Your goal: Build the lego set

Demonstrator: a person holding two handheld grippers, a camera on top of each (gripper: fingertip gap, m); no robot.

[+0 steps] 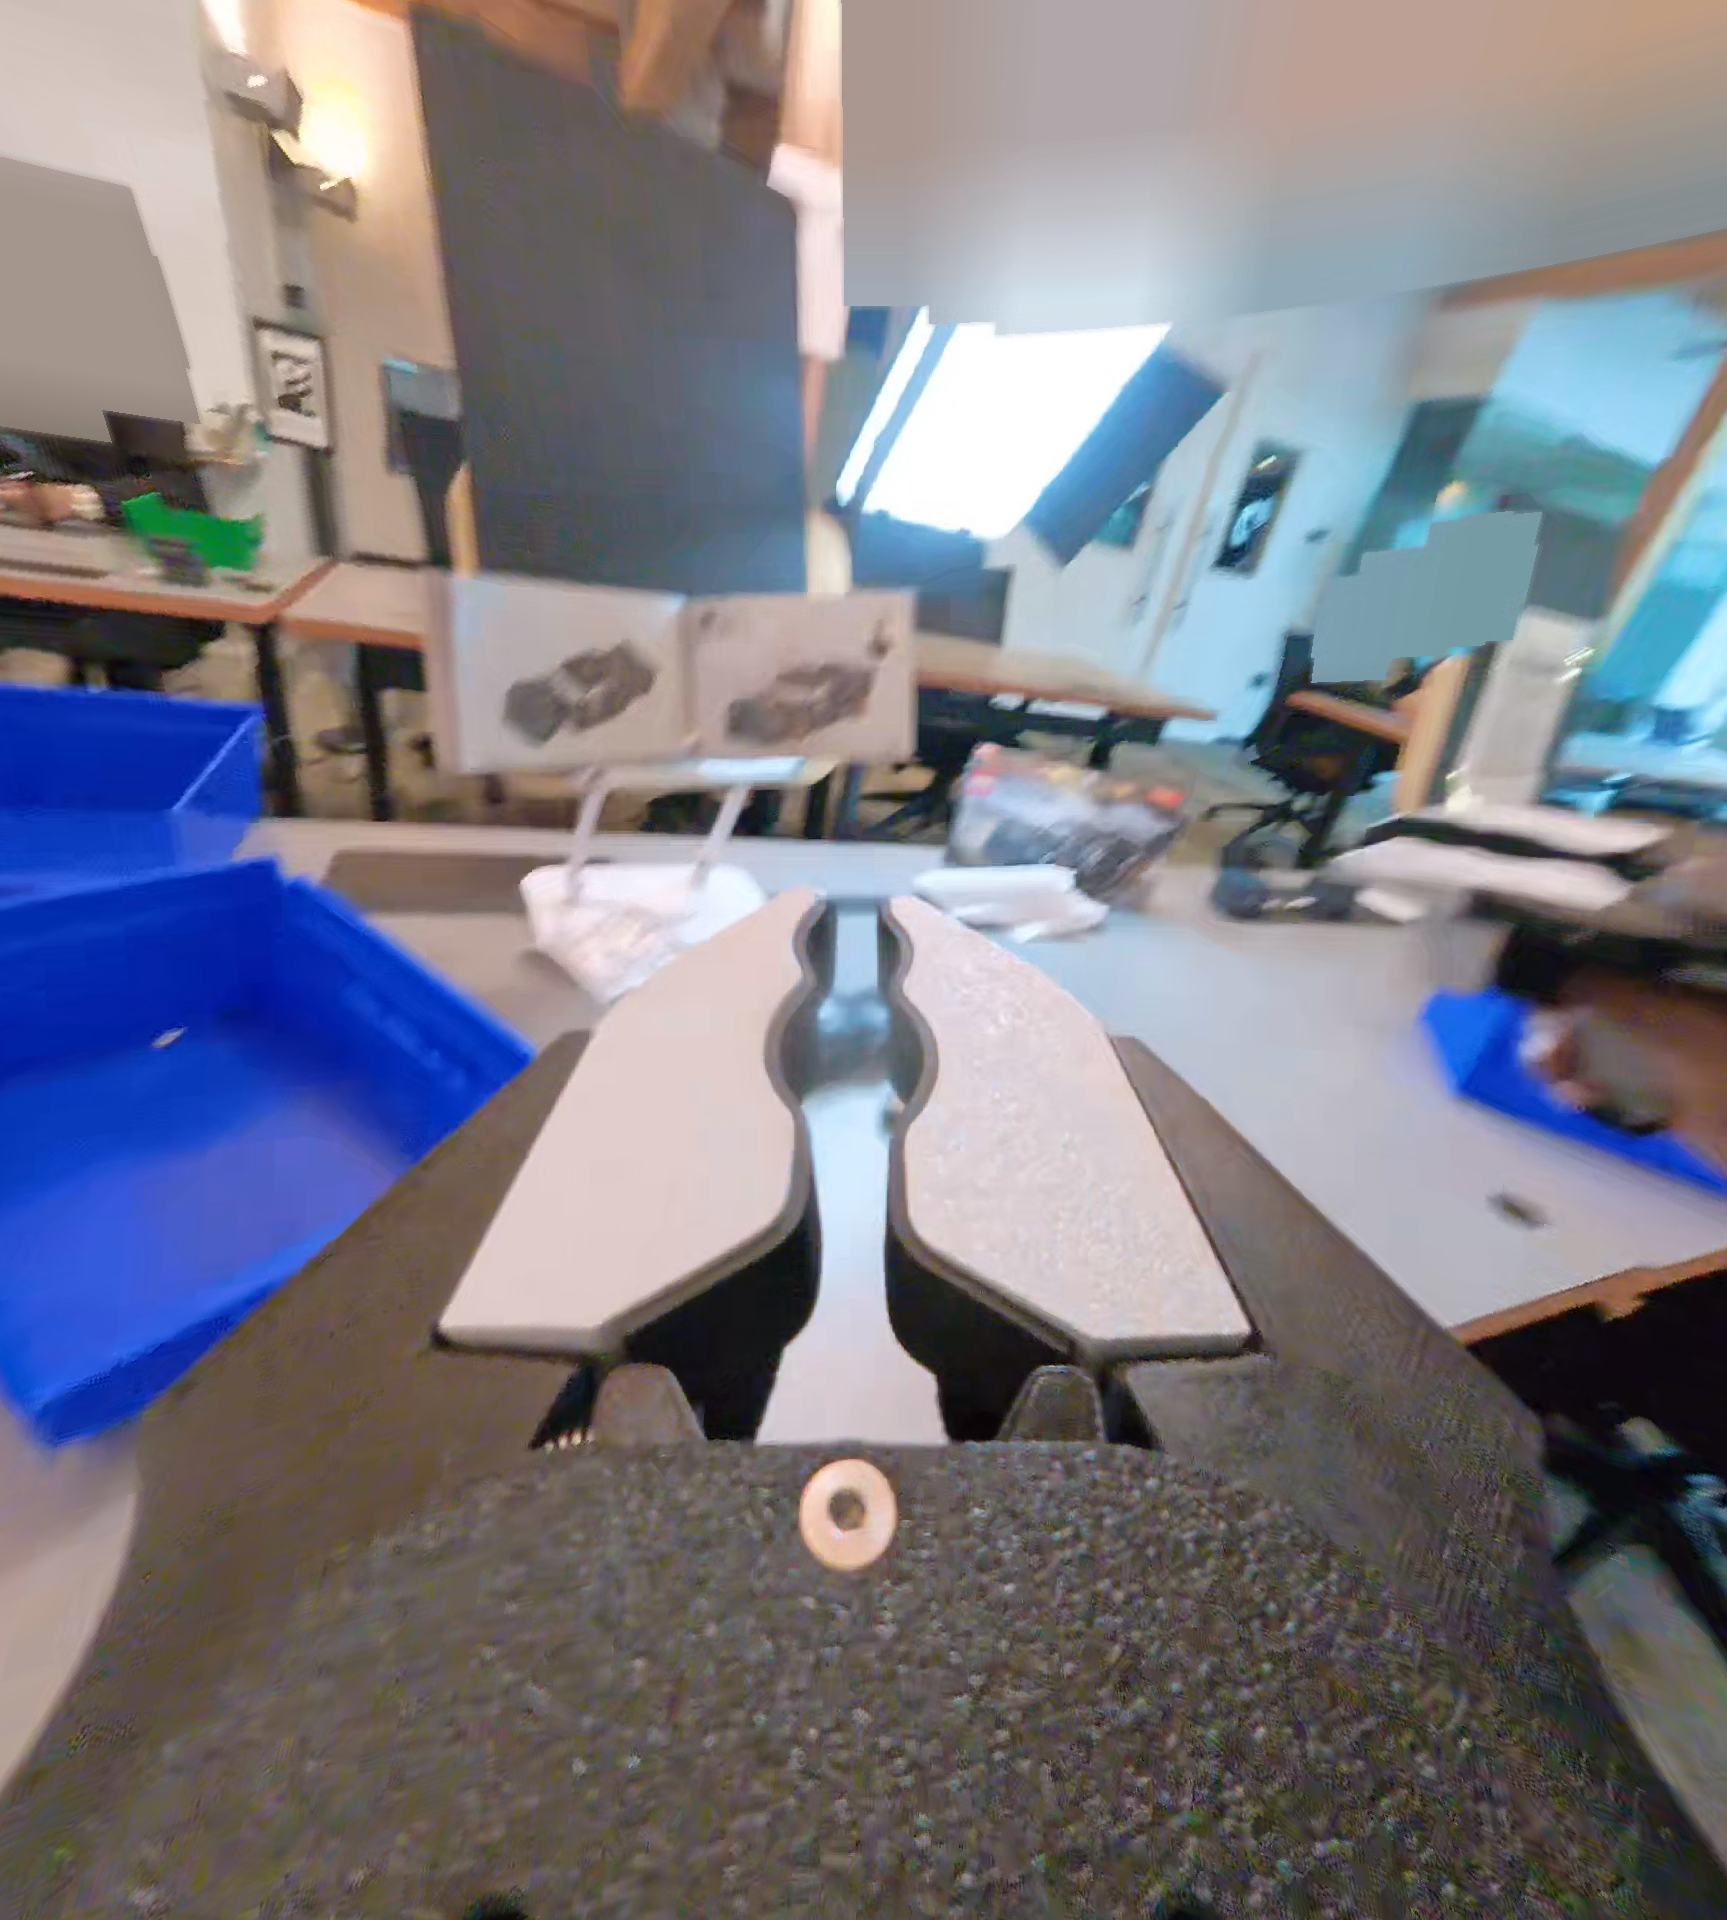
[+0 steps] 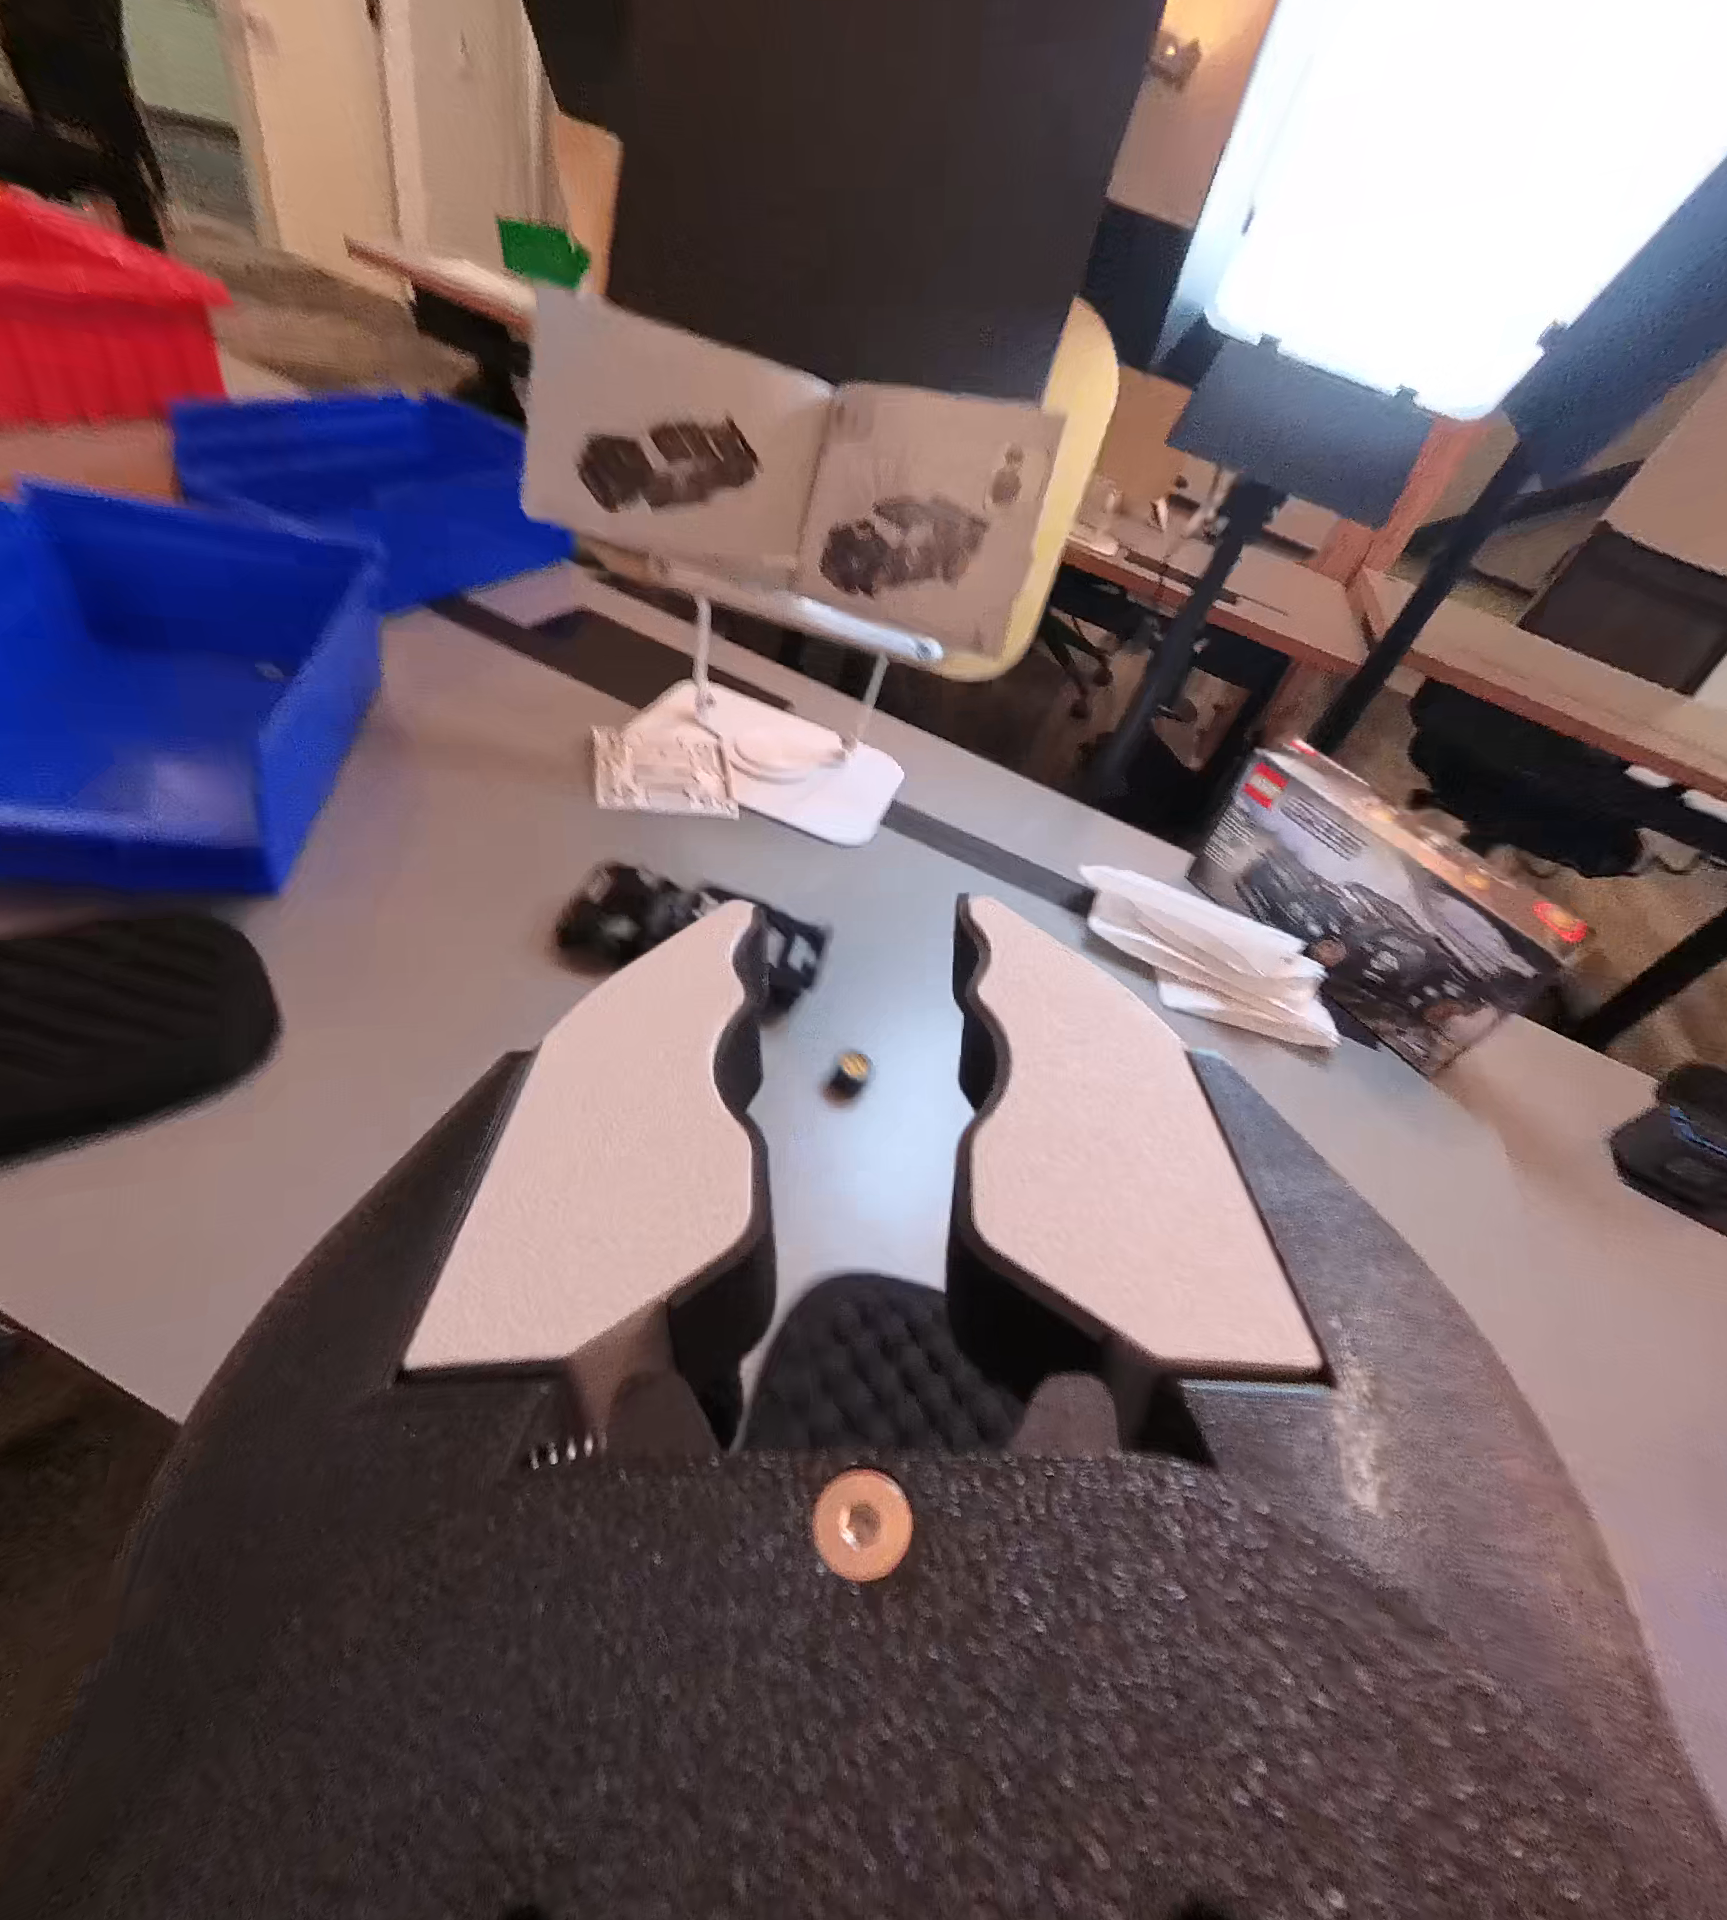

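A black, partly built lego car (image 2: 630, 920) sits on the grey table (image 2: 423, 987), just past my right gripper's left fingertip. A small black round piece (image 2: 850, 1070) lies on the table between the fingers. My right gripper (image 2: 859, 914) is open and empty, a little above the table. My left gripper (image 1: 851, 912) has its jaws almost together, with only a narrow slit. A dark shape shows in the slit; I cannot tell if it is held. An open instruction booklet (image 1: 677, 670) stands on a white holder (image 2: 817, 774).
Blue bins (image 1: 142, 1091) (image 2: 132, 707) stand at the left and a red bin (image 2: 38, 312) behind them. The lego box (image 2: 1389, 914) and white paper bags (image 2: 1212, 956) lie at the right. A black sleeve (image 2: 59, 1039) rests at the left. Another blue bin (image 1: 1493, 1049) is at the right. The grippers' ends are close to 30 cm from one another.
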